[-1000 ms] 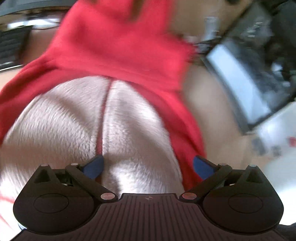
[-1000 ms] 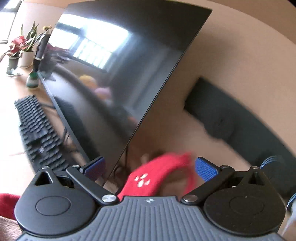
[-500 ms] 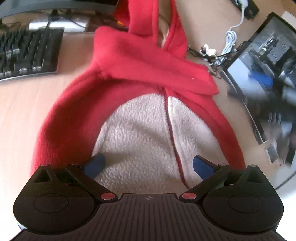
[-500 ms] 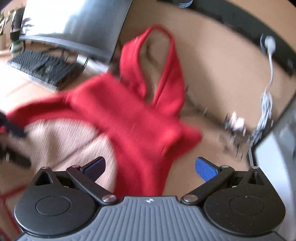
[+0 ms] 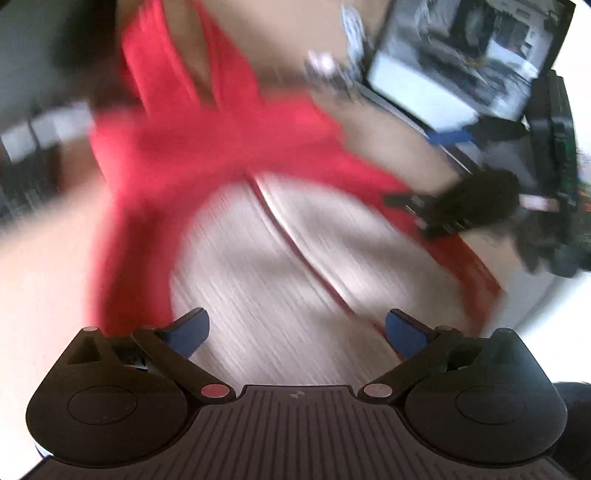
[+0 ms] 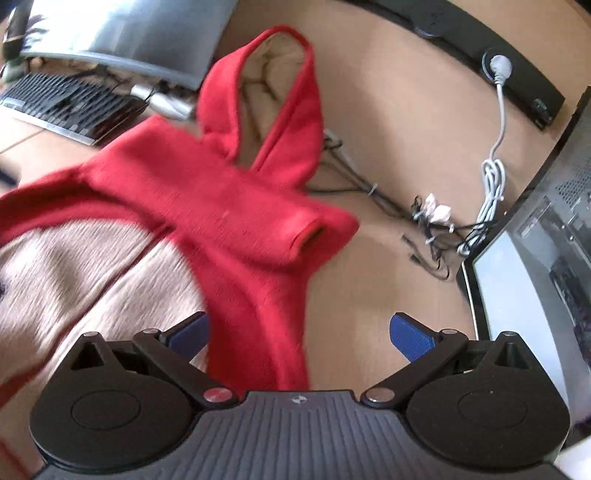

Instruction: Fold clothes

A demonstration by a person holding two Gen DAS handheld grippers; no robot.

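A red hooded jacket (image 6: 236,206) with a cream fleece lining (image 6: 92,280) lies on the wooden desk, hood (image 6: 273,85) at the far end and a sleeve folded across it. It also shows blurred in the left wrist view (image 5: 207,155), lining (image 5: 280,273) facing up. My left gripper (image 5: 297,328) is open over the lining, holding nothing. My right gripper (image 6: 299,336) is open over the jacket's right red edge, which lies between its fingers. The right gripper also shows in the left wrist view (image 5: 443,214) at the jacket's right edge.
A keyboard (image 6: 70,103) and a monitor (image 6: 125,33) stand at the far left. White and black cables (image 6: 465,214) lie right of the jacket. A computer case (image 6: 539,266) with a glass side stands at the right. A black power strip (image 6: 491,59) runs along the back.
Both grippers have swung toward the jacket. The right gripper turned down from the monitor and now sits over the jacket's right edge. The left view shifted and blurred; both stay open.
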